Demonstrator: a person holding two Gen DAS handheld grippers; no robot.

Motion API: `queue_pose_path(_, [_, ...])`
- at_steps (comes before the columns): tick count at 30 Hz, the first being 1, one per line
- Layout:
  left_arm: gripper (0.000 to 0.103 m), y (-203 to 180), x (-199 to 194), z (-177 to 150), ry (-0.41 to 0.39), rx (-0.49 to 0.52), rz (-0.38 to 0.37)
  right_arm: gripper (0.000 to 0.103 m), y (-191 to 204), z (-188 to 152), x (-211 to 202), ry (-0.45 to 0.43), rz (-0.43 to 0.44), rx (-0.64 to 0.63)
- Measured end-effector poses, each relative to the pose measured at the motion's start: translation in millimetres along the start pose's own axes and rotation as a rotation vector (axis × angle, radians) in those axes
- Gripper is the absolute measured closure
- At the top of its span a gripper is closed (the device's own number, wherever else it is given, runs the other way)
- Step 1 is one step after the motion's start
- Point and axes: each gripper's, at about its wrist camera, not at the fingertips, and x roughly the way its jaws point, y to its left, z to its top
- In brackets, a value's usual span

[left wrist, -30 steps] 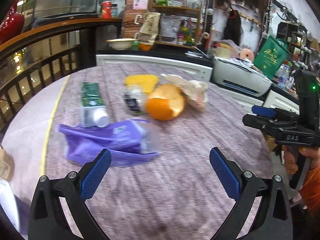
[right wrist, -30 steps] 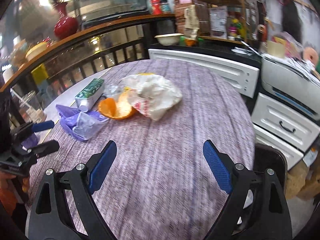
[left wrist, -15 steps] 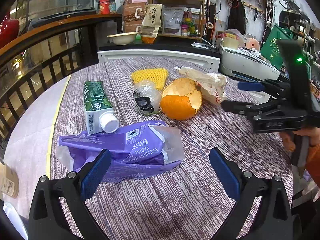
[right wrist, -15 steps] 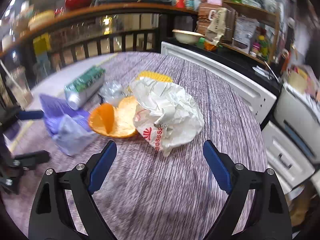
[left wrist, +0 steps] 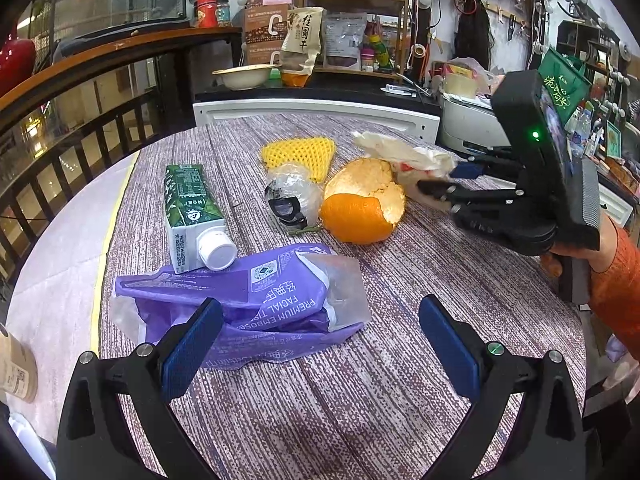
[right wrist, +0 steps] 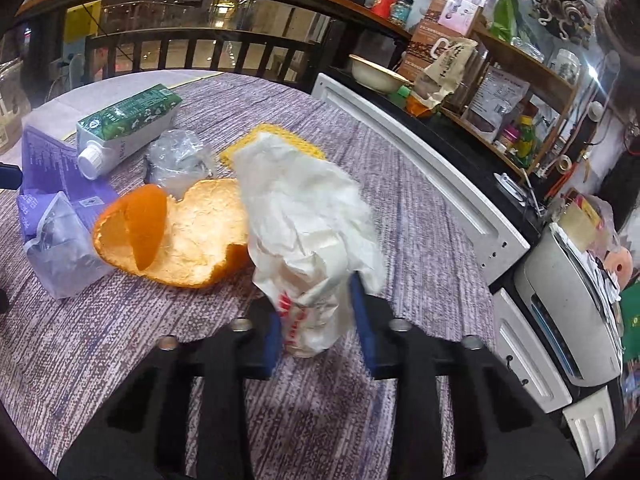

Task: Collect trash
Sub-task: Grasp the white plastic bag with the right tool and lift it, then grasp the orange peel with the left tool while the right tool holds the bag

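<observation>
Trash lies on a round table: a crumpled white paper wrapper [right wrist: 304, 216], an orange peel [right wrist: 188, 236], a yellow foam net [left wrist: 300, 152], a clear plastic wad [left wrist: 292, 192], a green carton [left wrist: 188, 200] and a purple tissue pack [left wrist: 248, 300]. My right gripper [right wrist: 316, 320] has the near end of the wrapper between its blue pads. The jaws are closing and both pads squeeze the paper. In the left wrist view the right gripper [left wrist: 440, 179] reaches in from the right. My left gripper [left wrist: 320, 308] stands open just above the tissue pack, holding nothing.
A purple woven cloth [left wrist: 360, 400] covers the table. Behind it run a white cabinet [right wrist: 420, 168] and a grey printer [right wrist: 568, 300]. A dark railing [left wrist: 80, 140] lines the left side. A hand in an orange sleeve [left wrist: 616, 272] holds the right gripper.
My right gripper moved in on the white wrapper, rolled, and its wide jaws closed around the paper. My left gripper stayed over the tissue pack.
</observation>
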Motion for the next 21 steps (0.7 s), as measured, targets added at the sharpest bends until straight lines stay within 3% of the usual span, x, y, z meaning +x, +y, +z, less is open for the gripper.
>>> queue_pose_path(8, [0.006, 1, -1, 1, -0.012, -0.012, -0.004, 0.090, -24, -14, -27, -0.048, -0.007, 0.105])
queue_pose_path(15, [0.006, -7, 8, 25, -0.035, -0.068, -0.058, 0.090, -31, -23, -55, -0.088, 0.001, 0.161])
queue_pose_path(21, [0.018, -8, 42, 50, 0.038, -0.162, -0.098, 0.090, -36, -32, -68, -0.103, 0.021, 0.197])
